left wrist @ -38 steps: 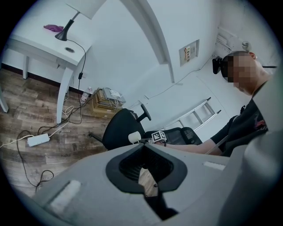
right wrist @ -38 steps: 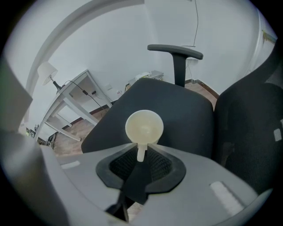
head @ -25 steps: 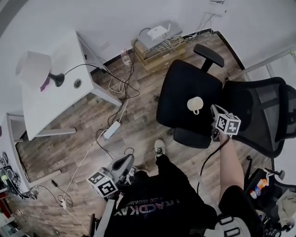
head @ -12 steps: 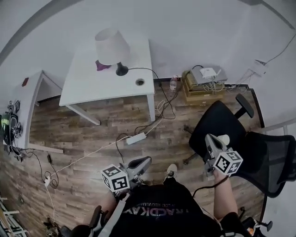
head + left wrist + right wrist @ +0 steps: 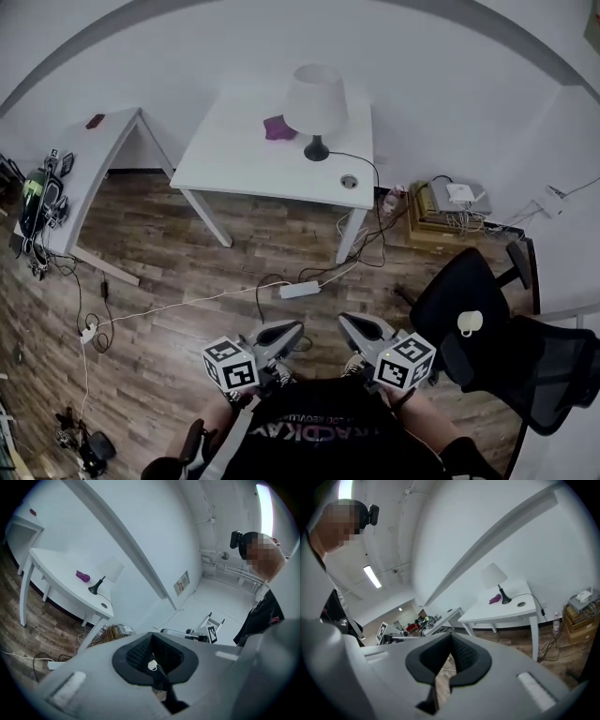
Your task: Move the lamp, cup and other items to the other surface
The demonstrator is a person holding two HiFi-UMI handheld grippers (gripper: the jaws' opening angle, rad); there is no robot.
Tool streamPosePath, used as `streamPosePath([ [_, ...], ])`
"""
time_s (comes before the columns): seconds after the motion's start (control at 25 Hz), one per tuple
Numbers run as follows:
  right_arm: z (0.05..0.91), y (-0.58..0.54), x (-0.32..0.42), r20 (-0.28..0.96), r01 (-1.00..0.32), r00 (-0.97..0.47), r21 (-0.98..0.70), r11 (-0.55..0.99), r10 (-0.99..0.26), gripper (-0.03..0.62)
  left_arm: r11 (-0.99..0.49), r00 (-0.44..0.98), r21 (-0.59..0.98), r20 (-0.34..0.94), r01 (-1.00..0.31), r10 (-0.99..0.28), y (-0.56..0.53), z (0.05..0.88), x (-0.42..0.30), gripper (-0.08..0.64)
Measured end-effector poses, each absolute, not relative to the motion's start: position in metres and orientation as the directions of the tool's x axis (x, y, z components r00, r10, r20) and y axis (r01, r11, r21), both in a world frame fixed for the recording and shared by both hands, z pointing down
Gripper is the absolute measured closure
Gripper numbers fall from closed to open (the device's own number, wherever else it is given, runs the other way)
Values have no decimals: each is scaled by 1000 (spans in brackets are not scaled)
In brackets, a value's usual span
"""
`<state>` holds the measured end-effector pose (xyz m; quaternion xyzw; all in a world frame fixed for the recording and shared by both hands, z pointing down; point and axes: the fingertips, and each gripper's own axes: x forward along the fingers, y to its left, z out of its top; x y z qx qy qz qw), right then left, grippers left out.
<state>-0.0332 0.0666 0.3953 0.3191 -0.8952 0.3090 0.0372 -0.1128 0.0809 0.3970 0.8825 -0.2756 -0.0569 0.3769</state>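
A white-shaded lamp (image 5: 316, 103) and a purple item (image 5: 278, 127) stand on the white table (image 5: 253, 164) at the far side. The white cup (image 5: 469, 322) sits on the black chair seat (image 5: 459, 291) at the right. My left gripper (image 5: 292, 328) and right gripper (image 5: 347, 322) hang side by side close to the body, both shut and holding nothing. The left gripper view looks past its closed pads (image 5: 140, 651) at the cup (image 5: 152, 665) on the chair. The right gripper view faces the table (image 5: 506, 611), lamp (image 5: 494, 576) and purple item (image 5: 495, 599).
A second white desk (image 5: 98, 155) with clutter at its left end stands at the left. A power strip (image 5: 300, 290) and cables lie on the wood floor. Stacked boxes with a router (image 5: 450, 208) sit by the wall. A mesh chair (image 5: 553, 375) stands at the far right.
The head view has swung from the chair to the table. My right gripper has left the cup on the chair seat and moved left, next to the left gripper.
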Motion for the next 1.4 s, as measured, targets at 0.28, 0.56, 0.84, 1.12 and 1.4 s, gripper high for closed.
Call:
streamPosePath([
  [0.28,402,99,-124,228,-472,-878,-566,676,-422,588,-553,809,677,108,-485,-578,96,400,-174,557],
  [0.56,402,105,-153,195,-439,-893,-576,690,-406,588,-533,773,659,117,-530,-624,109,399,-212,557],
  [0.84,402,111,-163,197,-427,-901,-567,704,-387,588,-529,765,661,107,-532,-636,117,400,-222,557],
  [1.12,405,111,-158,212,-440,-895,-568,696,-393,588,-522,773,676,115,-521,-624,115,402,-217,557],
  [1.4,406,111,-155,225,-458,-886,-571,682,-406,588,-530,784,684,99,-501,-613,116,405,-215,558],
])
